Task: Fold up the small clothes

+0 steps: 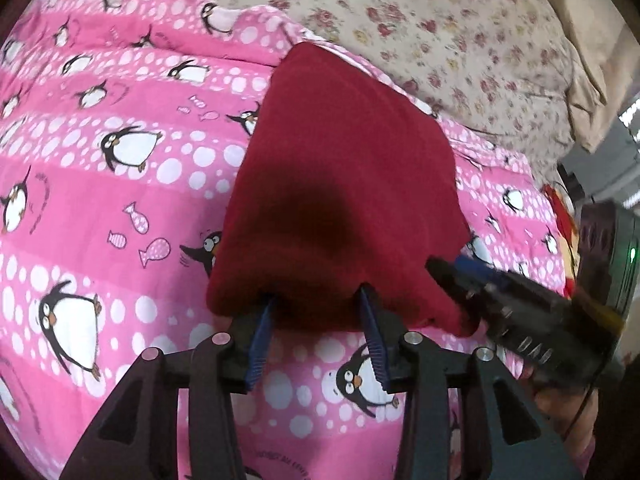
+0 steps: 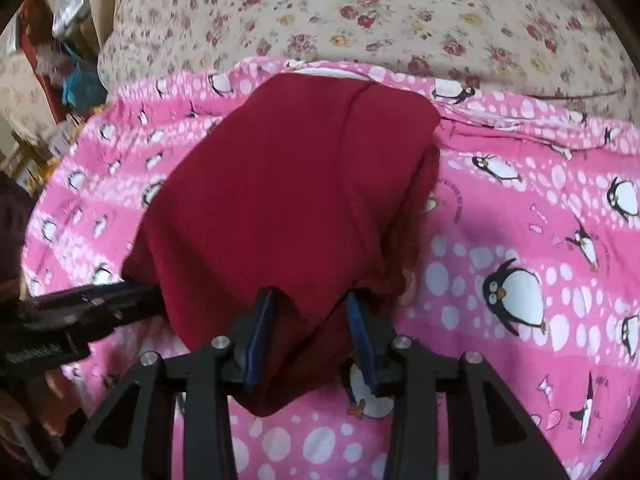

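1. The left tongs stand part open over the near edge of a dark red, soft knit garment; the blue-lined fingers straddle the hem, and their tips are hidden under the cloth, so whether they press on it cannot be told.
2. The right tongs are likewise part open, with a fold of the same garment hanging down between the blue pads; a gap shows beside each pad, and their tips go out of sight in the fabric.
3. Each tool shows in the other's view: the right one at the garment's right near corner, the left one at its left near corner.
4. The garment lies folded into a rough rectangle, running away from both tongs, on a pink penguin-print bed cover with white dots.
5. Beyond the cover lies a cream quilt with red roses.
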`<act>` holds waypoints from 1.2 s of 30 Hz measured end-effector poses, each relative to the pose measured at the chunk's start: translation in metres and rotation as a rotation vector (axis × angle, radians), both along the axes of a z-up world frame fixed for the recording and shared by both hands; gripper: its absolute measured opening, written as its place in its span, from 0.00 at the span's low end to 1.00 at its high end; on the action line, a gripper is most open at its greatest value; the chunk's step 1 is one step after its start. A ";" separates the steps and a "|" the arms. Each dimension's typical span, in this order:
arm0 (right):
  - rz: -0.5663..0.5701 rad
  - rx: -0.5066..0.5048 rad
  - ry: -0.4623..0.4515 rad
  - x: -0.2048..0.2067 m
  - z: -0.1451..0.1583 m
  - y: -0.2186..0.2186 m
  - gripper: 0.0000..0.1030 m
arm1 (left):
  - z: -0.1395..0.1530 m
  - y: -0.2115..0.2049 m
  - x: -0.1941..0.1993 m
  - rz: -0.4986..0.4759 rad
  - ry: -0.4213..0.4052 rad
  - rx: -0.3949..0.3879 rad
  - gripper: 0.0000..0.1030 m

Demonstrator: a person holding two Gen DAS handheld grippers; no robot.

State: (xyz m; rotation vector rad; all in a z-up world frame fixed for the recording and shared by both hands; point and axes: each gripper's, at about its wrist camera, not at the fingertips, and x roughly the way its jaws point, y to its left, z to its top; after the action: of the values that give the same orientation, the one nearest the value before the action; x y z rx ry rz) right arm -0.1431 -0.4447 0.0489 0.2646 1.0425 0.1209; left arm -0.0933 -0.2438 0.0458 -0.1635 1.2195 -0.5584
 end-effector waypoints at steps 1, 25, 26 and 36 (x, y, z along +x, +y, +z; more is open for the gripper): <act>-0.016 0.049 -0.020 -0.002 0.004 -0.007 0.38 | 0.003 0.002 0.001 -0.007 0.001 -0.010 0.19; -0.234 0.287 -0.062 0.024 -0.026 -0.051 0.87 | 0.046 0.037 0.018 -0.170 0.018 -0.139 0.22; -0.245 0.297 -0.064 0.025 -0.029 -0.053 0.88 | 0.049 0.040 0.024 -0.144 0.009 -0.152 0.24; -0.223 0.356 -0.094 0.043 -0.046 -0.054 0.92 | -0.010 0.005 0.096 -0.057 0.070 -0.172 0.42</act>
State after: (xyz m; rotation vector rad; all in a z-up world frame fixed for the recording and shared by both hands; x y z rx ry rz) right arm -0.1004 -0.4989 0.0034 0.6900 0.8878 0.1157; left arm 0.0029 -0.2383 0.0355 -0.2963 1.2465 -0.7124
